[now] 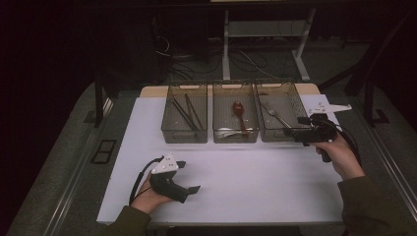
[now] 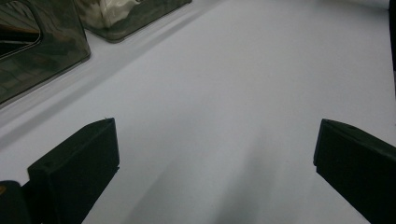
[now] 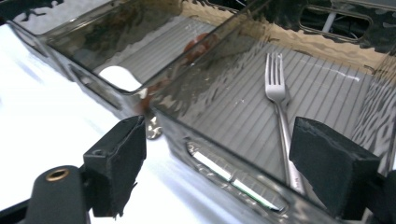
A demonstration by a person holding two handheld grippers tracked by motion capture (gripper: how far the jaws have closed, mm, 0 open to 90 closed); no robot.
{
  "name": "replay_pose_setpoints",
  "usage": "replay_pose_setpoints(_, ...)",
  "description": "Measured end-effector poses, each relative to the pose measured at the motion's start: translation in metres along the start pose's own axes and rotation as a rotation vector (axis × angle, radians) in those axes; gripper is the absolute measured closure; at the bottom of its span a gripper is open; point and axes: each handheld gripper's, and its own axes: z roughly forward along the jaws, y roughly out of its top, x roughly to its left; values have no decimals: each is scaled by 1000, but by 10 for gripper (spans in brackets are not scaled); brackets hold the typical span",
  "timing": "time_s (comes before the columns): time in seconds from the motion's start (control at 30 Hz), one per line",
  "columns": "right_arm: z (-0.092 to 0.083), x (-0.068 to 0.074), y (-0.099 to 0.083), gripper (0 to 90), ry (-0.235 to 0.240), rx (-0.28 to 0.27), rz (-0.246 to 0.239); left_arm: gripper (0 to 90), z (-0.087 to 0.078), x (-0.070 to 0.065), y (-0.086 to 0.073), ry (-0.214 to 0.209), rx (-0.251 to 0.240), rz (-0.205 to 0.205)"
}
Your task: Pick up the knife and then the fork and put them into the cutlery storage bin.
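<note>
In the right bin I see the fork, thin, stiff, slick steel, best pinched mid-handle; right tool gapes empty, left tool apart too.

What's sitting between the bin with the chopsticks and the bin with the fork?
A third clear bin, holding a reddish-brown spoon. The high view shows the chopstick bin, this one, then the fork bin.
</note>
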Motion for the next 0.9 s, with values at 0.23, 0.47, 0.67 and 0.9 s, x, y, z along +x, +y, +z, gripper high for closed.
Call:
replay_pose_setpoints(0.23,-14,17,-14,176,36,-66,-21,0,-1,0,0,1,-4,-2)
replay_pose_setpoints(0.47,-20,32,-34,176,71,-88,-25,0,-1,0,0,0,-7,-1)
replay_pose_setpoints(0.67,-23,43,-53,176,98,-83,-37,0,-3,-1,1,1,-11,0)
replay_pose_setpoints(0.9,-27,54,-76,176,122,-91,-29,0,-3,-2,1,2,-9,2)
